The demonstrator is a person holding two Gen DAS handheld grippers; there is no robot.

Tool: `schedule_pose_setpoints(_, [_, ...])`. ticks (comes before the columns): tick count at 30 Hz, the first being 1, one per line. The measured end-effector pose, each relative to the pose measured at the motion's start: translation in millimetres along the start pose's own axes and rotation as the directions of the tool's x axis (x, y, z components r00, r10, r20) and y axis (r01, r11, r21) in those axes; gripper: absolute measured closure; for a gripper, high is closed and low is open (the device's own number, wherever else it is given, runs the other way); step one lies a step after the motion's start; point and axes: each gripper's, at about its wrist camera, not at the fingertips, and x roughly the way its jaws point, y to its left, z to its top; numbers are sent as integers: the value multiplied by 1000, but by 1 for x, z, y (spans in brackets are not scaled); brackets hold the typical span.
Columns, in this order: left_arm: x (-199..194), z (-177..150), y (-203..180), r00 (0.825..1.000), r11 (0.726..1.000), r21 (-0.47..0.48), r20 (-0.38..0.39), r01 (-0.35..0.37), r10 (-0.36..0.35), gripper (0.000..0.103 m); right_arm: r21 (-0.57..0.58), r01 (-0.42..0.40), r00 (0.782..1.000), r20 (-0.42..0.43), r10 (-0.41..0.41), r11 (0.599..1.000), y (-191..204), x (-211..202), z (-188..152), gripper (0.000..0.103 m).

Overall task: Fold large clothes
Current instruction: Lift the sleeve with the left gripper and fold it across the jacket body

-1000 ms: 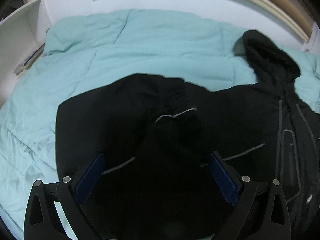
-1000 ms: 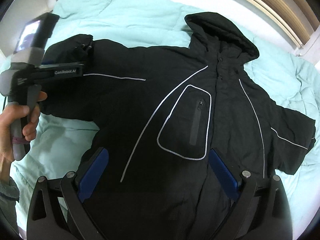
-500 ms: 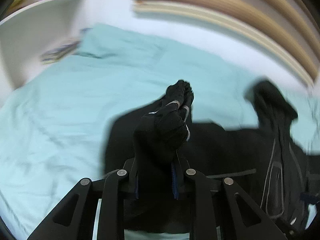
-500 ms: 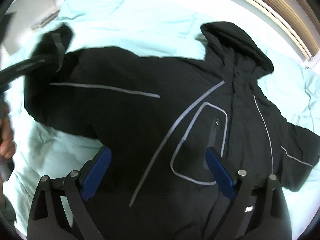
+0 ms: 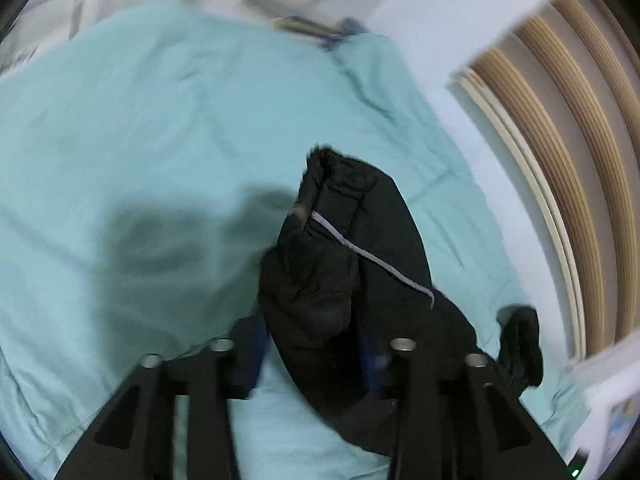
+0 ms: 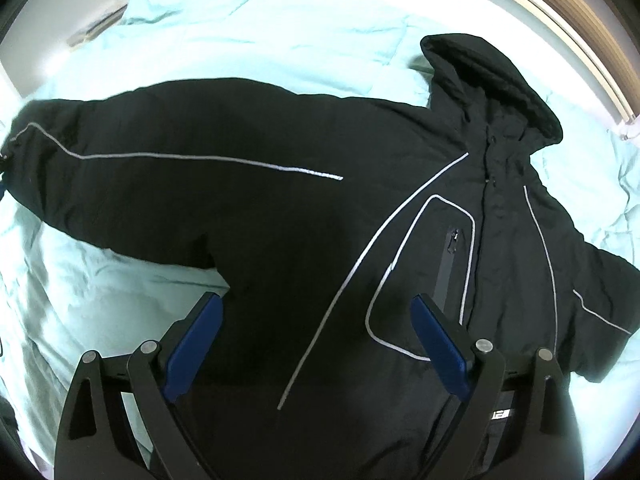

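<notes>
We are holding the jacket (image 6: 304, 208), spread on the bed (image 6: 280, 28), by its sleeve (image 5: 344, 264) at 9 o'clock; the left tool (image 5: 316, 344), jaws just reopening, is drawing it out flat while the right tool (image 6: 316, 336) is hovering wide, empty.

A rumpled mint-green duvet (image 6: 280, 32) covers the bed, with ribbed wooden panelling (image 5: 560, 160) at three o'clock.

- The jacket (image 6: 304, 216) lies spread flat on the bed (image 6: 248, 32), filling the frame's centre.
- Its hood (image 6: 492, 80) sits upper right; one sleeve (image 6: 120, 164) stretches to the left edge.
- In the blurred left view, the sleeve's cuff seems to lie between the left claw (image 5: 312, 344) fingers.
- The right claw (image 6: 316, 340) hangs above the jacket's front.
</notes>
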Motion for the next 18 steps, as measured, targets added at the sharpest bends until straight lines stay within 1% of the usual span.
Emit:
schedule_pose_setpoints(1, [-3, 0, 11, 1000, 999, -34, 3, 17, -17, 46, -2, 4, 1000, -2, -4, 1000, 0, 0, -1, 8])
schedule_pose_setpoints(2, [-8, -2, 19, 999, 998, -56, 13, 41, -41, 40, -3, 6, 1000, -5, -6, 1000, 0, 1, -1, 8])
schedule_pose_setpoints(3, [-13, -5, 24, 998, 995, -73, 20, 63, -62, 32, -2, 8, 1000, -10, -8, 1000, 0, 2, -2, 8])
schedule_pose_setpoints(5, [-16, -10, 30, 996, 992, -93, 25, 90, -88, 22, -2, 8, 1000, -21, -8, 1000, 1, 5, -2, 8])
schedule_pose_setpoints(7, [-12, -14, 32, 995, 989, -102, 5, 103, -103, 22, -3, 5, 999, -31, -5, 1000, 3, 8, -3, 8])
schedule_pose_setpoints(10, [13, -9, 35, 991, 984, -145, -65, 108, -118, 22, -15, -6, 999, -44, 5, 1000, 11, 10, -3, 8])
schedule_pose_setpoints(11, [24, -5, 37, 988, 980, -155, -74, 124, -136, 22, -24, -8, 999, -44, 7, 1000, 16, 9, -4, 8])
schedule_pose_setpoints(12, [34, -4, 37, 986, 978, -162, -80, 134, -148, 22, -33, -9, 999, -42, 8, 999, 19, 8, -4, 8])
schedule_pose_setpoints(13, [44, -4, 37, 986, 977, -169, -84, 129, -145, 22, -46, -9, 999, -38, 7, 999, 23, 6, -4, 8])
schedule_pose_setpoints(15, [55, -1, 35, 988, 980, -152, -58, 131, -141, 24, -67, -6, 999, -33, 4, 998, 30, 4, -5, 8])
schedule_pose_setpoints(16, [56, 0, 33, 990, 982, -145, -45, 125, -133, 29, -73, -5, 1000, -31, 3, 997, 31, 3, -5, 8])
schedule_pose_setpoints(17, [56, 1, 27, 991, 985, -121, -33, 124, -128, 54, -79, -3, 1000, -30, 1, 997, 32, 2, -6, 8])
schedule_pose_setpoints(18, [52, 0, 21, 993, 989, -94, -25, 113, -116, 75, -81, -1, 1000, -31, -1, 997, 32, 2, -7, 8])
